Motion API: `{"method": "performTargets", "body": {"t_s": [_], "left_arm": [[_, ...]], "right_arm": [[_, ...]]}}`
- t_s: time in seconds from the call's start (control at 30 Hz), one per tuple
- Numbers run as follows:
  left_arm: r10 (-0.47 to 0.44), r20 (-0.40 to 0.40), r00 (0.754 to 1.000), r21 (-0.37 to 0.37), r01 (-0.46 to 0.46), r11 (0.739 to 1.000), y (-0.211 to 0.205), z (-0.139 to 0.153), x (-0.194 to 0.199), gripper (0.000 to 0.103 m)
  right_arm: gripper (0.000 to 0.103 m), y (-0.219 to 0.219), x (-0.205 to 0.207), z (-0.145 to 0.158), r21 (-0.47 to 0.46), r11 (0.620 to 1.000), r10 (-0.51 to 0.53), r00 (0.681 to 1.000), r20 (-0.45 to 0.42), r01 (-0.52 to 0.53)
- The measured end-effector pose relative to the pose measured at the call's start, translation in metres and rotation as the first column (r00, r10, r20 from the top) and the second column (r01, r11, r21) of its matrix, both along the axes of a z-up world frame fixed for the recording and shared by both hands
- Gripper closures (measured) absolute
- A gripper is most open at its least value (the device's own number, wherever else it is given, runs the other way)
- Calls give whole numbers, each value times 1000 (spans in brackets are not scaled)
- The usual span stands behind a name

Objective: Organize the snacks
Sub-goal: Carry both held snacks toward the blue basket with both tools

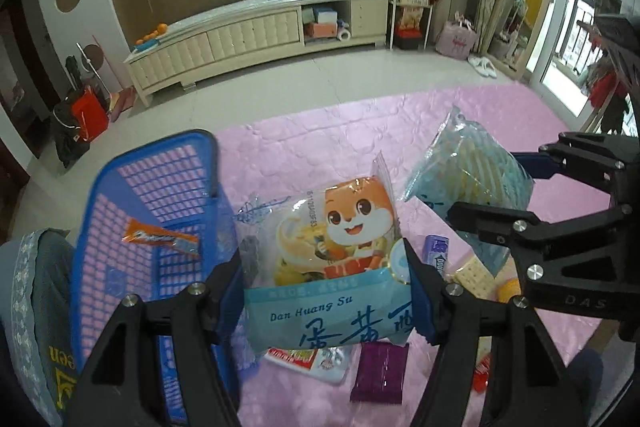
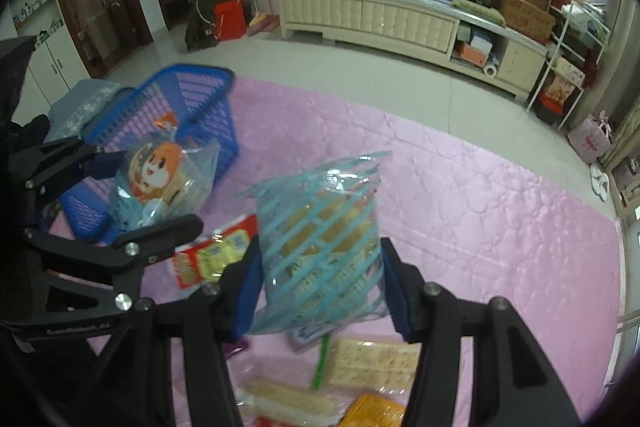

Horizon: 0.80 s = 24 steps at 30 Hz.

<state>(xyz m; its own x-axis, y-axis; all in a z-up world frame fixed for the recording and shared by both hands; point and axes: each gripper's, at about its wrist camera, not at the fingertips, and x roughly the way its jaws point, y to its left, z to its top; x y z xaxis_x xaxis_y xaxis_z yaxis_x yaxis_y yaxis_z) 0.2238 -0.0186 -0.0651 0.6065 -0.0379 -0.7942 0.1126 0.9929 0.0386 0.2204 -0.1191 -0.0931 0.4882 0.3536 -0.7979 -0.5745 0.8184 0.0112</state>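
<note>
Your left gripper [image 1: 326, 291] clamps the fox-printed pale-blue snack bag [image 1: 332, 259] beside the blue mesh plastic basket [image 1: 132, 211]. Your right gripper [image 2: 320, 291] clamps the blue-striped clear biscuit bag [image 2: 320, 239], seemingly lifted off the pink quilted mat [image 2: 480, 227].

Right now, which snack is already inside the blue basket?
Only the orange bar, lying inside the blue basket. The squirrel bag and striped bag are held in the grippers; other packets lie on the pink cloth.
</note>
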Motion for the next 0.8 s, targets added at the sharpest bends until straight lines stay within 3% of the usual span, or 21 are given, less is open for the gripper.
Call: {"method": "performTargets", "body": {"t_s": [0.13,0.43,0.8], "left_arm": [[4,49,999,-5,-4,1000,19,26,-26,38],[39,84,996,-16,-37,999,74,50,-63,38],[47,77,996,-4,-47,999,123,43,-81,38]], "right_arm": [[44,11,-19,18,24,1000,-12,1000,18,12],[44,44,-49,37,92,996,-19,1000,9,18],[44,106,-60,27,75,997,15,1000,-12,-14]]}}
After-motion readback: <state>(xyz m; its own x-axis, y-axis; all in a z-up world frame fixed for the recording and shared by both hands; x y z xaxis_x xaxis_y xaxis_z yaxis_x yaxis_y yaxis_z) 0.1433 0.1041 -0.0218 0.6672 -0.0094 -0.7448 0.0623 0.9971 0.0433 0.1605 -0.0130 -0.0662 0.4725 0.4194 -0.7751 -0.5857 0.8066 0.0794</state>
